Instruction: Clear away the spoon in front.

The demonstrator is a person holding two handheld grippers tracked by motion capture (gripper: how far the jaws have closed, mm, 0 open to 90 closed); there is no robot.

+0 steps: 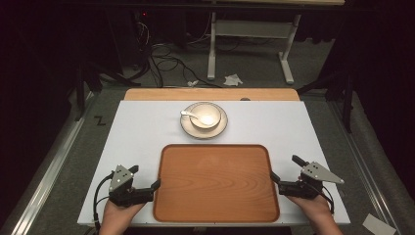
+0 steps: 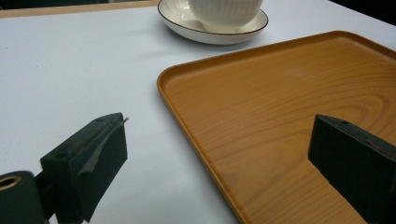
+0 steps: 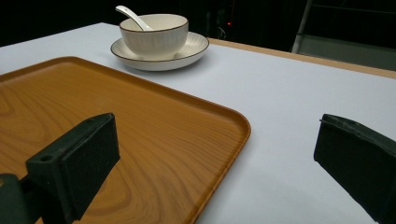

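Note:
A wooden tray (image 1: 215, 182) lies at the near middle of the white table (image 1: 142, 129). Behind it a white bowl (image 1: 206, 119) with a white spoon (image 1: 188, 114) in it stands on a white saucer (image 1: 188, 128). My left gripper (image 1: 145, 177) is open at the tray's left edge. In the left gripper view the tray's rim (image 2: 161, 86) runs between the jaws, one over the table, the other over the tray. My right gripper (image 1: 286, 168) is open at the tray's right edge, likewise straddling the rim (image 3: 245, 128). Bowl (image 3: 156, 35) and saucer (image 3: 194, 49) stand beyond.
A bare wooden strip (image 1: 210, 94) borders the table's far edge. Beyond it on the grey floor are cables (image 1: 166, 63), a crumpled paper (image 1: 233, 80) and a white table frame (image 1: 249, 44). Metal rails (image 1: 54, 161) run along both sides.

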